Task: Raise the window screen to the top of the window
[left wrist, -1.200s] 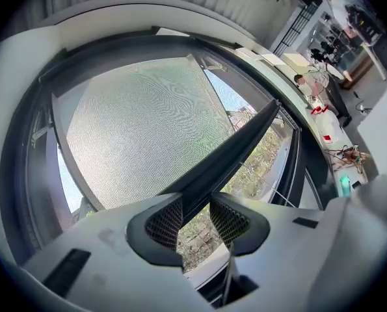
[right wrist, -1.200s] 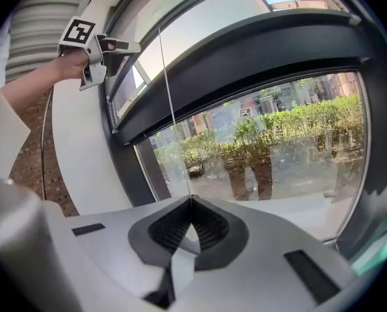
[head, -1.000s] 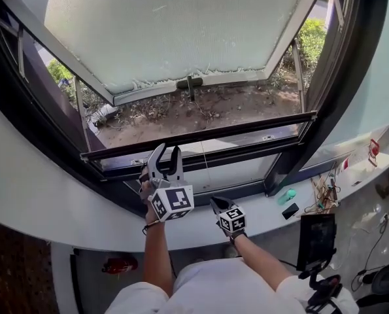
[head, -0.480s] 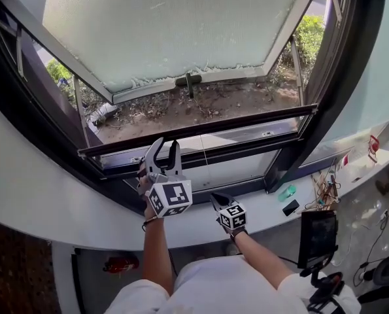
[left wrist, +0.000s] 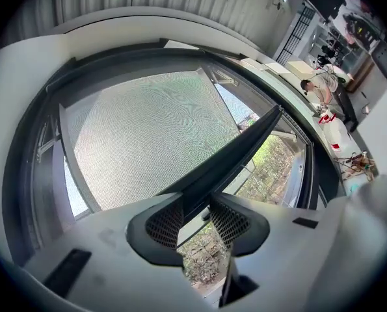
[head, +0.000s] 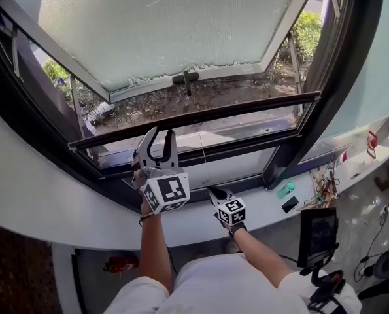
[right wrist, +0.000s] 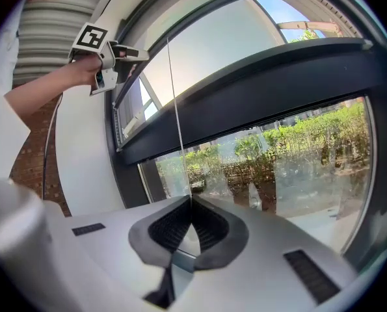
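Observation:
The window screen's dark bottom bar [head: 246, 112] runs across the opening, left end lower. In the left gripper view its grey mesh [left wrist: 147, 129] fills the frame above the bar [left wrist: 245, 148]. My left gripper [head: 160, 139] points at the window, open, and the bar runs between its fingers [left wrist: 235, 223]; I cannot tell whether they touch it. Lower and to the right, my right gripper [head: 211, 190] is shut on a thin white pull cord [right wrist: 173, 109] that rises from the jaw tips [right wrist: 192, 203] toward the screen. The right gripper view also catches the left gripper [right wrist: 131, 54] at the upper left.
A frosted sash [head: 168, 25] with a dark handle [head: 186, 78] is swung outward over bare ground. The white sill [head: 266, 208] carries a green item [head: 286, 190], a black phone [head: 289, 204] and cables [head: 325, 188]. A tablet on a stand [head: 317, 237] is at lower right.
Both grippers have risen. The screen's bottom bar has gone up with the left gripper, and the gap below it is wider.

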`<state>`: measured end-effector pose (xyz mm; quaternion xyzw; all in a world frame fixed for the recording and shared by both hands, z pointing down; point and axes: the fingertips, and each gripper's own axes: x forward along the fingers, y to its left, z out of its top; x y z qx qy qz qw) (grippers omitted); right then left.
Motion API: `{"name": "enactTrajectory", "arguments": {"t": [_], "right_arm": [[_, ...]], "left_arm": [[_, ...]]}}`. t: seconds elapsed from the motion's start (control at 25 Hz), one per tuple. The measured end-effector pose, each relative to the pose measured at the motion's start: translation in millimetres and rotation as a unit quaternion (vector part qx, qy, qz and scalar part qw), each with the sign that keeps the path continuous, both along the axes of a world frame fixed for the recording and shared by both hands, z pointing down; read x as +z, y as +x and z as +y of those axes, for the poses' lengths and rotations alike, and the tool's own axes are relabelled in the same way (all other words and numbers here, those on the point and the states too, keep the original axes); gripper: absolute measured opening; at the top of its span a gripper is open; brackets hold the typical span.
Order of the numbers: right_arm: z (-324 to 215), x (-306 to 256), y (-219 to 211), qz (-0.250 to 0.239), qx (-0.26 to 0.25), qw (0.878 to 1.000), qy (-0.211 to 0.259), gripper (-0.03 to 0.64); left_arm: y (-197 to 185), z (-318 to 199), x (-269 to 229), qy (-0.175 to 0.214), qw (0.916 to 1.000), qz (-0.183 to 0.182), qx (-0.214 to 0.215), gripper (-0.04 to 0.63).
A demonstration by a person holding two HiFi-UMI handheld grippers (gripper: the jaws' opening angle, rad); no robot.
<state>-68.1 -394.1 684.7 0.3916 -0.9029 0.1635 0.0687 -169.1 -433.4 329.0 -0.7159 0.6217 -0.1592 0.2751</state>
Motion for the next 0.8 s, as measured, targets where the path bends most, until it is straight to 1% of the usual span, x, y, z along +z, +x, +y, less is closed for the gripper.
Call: {"name": "enactTrajectory", "arguments": {"t": [0.16,0.36,0.44,0.6,0.8], "right_arm": [[-3.9,-5.7,3.3,-0.016,0.016,1.0,-0.011,0.0],[-10.9,-17.3,3.9,-0.019,0.019,1.0,0.006,0.0],[-11.5,-19.0,5.0,-0.019,0.023,1.0,0.005,0.0],[-13.9,-20.5,7.2,-0.029,0.038,0.999,-0.005,0.0],[-14.4,-26.4,5.4,-0.032,0.035,0.999,0.001,0.0]], "left_arm": [[-0.4,1.1,-6.2,0.008,1.0,0.001,-0.002,0.121],[-2.6,-5.7,-16.6,0.012,0.9998,-0.014,-0.005,0.121],[-2.3,-5.5,-18.4,0.012,0.9998,-0.016,-0.002,0.121],[-1.9,-3.5,-21.1,0.021,0.9997,-0.013,-0.006,0.121],[-2.1,-3.8,-27.2,0.026,0.9996,-0.011,-0.007,0.121]]}}
